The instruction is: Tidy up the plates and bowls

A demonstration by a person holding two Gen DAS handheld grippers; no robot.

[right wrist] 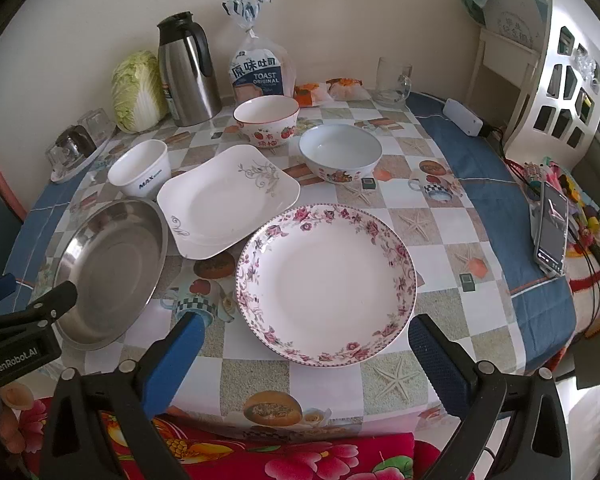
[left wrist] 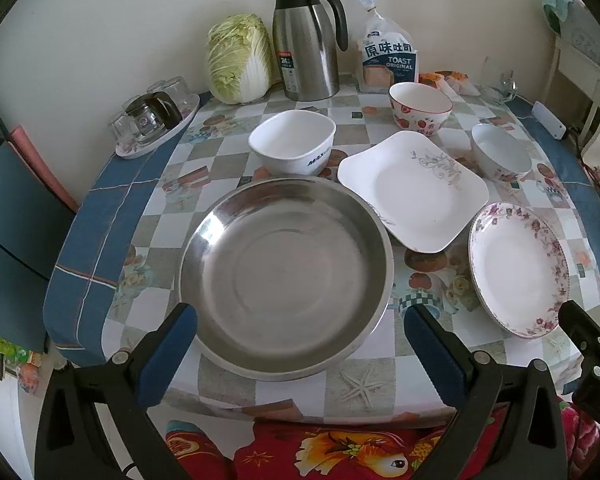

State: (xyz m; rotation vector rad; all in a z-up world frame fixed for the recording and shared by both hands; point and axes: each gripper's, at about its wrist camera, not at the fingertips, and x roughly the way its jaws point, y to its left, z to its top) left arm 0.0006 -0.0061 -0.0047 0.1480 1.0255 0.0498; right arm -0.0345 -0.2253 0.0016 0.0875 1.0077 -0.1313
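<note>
We hold our left gripper (left wrist: pixel 300 344) spread wide over the near edge of the table (left wrist: pixel 112 240), its blue pads flanking the near rim of the steel pan (left wrist: pixel 286 280) without touching it. Our right gripper (right wrist: pixel 308 356) is likewise spread wide, nothing between its pads, hovering at the near rim of the round floral plate (right wrist: pixel 326 284).

We take the steel pan as our landmark. Just to its right, and a little farther back, lies the square white plate (left wrist: pixel 414 196), its corner close beside the pan's rim. Right of that plate, near the table's front, sits the round floral plate. Directly behind the pan stands the square white bowl (left wrist: pixel 292 146). Farther back and to the right is the strawberry bowl (left wrist: pixel 420 108), and right of that the blue-white bowl (left wrist: pixel 500 156). Behind the pan against the wall stand a cabbage (left wrist: pixel 240 60), a steel thermos jug (left wrist: pixel 304 40) and a bag of toast (left wrist: pixel 388 60). Left of the pan, at the table's edge, a tray of glasses (left wrist: pixel 156 124) rests.
</note>
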